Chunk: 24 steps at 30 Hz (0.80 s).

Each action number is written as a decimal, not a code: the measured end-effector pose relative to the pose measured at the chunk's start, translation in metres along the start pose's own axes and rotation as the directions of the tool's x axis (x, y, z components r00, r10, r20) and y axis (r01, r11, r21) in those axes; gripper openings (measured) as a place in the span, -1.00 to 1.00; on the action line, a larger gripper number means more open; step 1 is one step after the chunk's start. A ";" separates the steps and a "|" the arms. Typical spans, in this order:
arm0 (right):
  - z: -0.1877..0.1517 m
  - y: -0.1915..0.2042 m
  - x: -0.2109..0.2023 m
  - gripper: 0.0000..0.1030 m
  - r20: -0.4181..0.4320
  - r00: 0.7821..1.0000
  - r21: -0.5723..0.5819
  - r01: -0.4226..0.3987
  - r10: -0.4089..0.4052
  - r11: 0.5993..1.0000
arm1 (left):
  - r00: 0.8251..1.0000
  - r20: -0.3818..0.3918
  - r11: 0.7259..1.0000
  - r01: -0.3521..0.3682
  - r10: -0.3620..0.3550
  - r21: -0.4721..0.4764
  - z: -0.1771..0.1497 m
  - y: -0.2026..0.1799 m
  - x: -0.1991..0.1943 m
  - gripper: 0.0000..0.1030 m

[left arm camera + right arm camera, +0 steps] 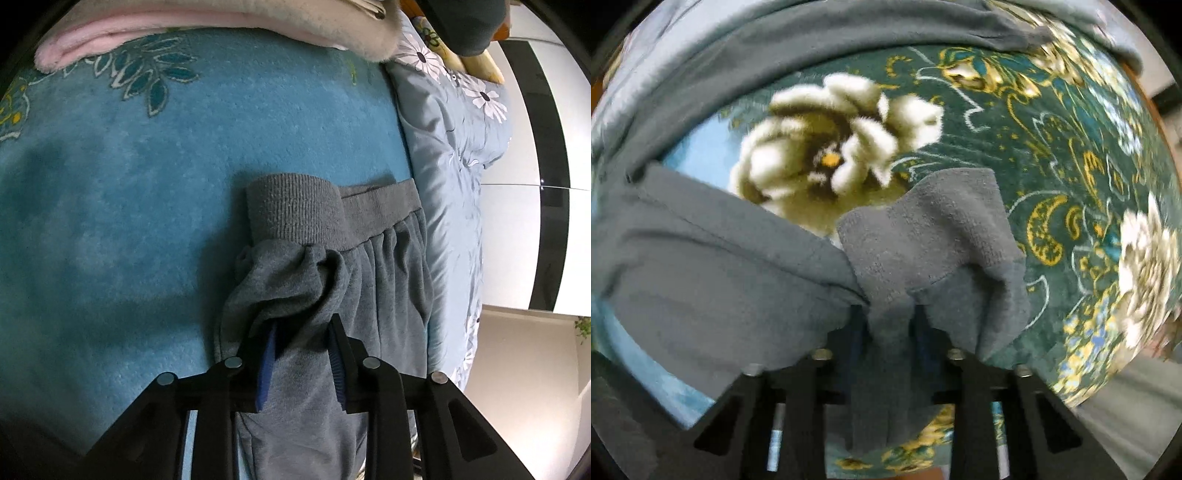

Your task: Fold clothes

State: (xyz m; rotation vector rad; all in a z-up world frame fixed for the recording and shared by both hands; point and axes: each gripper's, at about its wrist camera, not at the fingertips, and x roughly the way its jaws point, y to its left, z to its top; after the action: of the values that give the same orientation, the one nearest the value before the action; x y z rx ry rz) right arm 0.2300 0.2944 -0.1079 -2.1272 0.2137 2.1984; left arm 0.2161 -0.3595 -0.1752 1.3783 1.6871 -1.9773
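Note:
Grey sweatpants [384,273] lie on a blue plush blanket [147,184]. A ribbed cuff [291,206] is folded over the elastic waistband [384,206]. My left gripper [301,325] is shut on a bunched fold of the grey fabric near the cuff; its blue pads press the cloth. In the right wrist view, my right gripper [890,314] is shut on another part of the grey sweatpants [923,229], held above a dark green floral blanket [1052,166]. More grey fabric [701,266] stretches away to the left.
A pale blue floral quilt [450,155] lies along the right of the sweatpants. A pink and cream blanket [184,26] sits at the far edge. White and black wardrobe panels [546,147] stand to the right. Another grey cloth band [812,48] crosses the top of the right view.

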 end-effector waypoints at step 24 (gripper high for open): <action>-0.019 -0.152 -0.023 -0.89 0.280 0.940 0.441 -0.305 0.193 0.844 | 0.999 -0.016 0.999 -0.030 0.030 0.026 -0.002 -0.004 0.003 -0.36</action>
State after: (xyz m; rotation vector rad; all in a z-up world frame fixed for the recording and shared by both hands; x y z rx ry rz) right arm 0.2724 0.4430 -0.0927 -1.6409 0.9616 2.1879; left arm 0.2129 -0.3552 -0.1745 1.4240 1.6441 -1.9834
